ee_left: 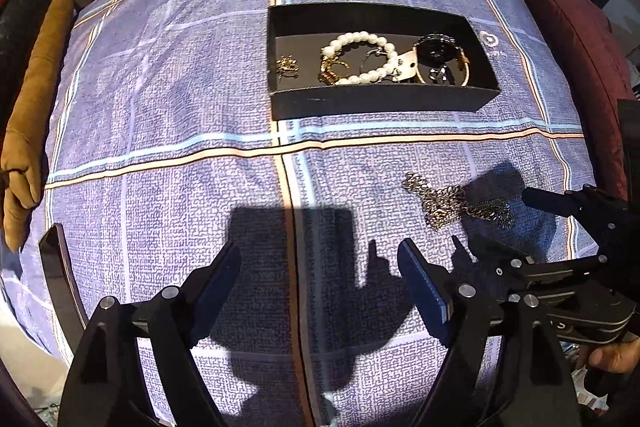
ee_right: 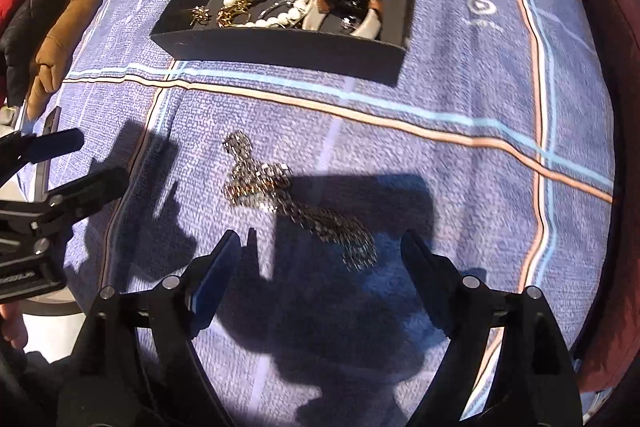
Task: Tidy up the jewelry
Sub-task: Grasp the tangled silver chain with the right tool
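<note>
Plaid cloth (ee_left: 180, 107), black box (ee_left: 380, 101), brown cushion (ee_left: 32, 107), maroon cushion (ee_left: 580, 47)

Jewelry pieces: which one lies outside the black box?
The silver chain, heaped on the blue cloth; the pearl bracelet and the rest sit inside the black box.

We see a bed (ee_left: 180, 87) under a blue plaid cover; on it lie a black box (ee_left: 376, 99) and a loose chain (ee_right: 280, 199), well apart.
</note>
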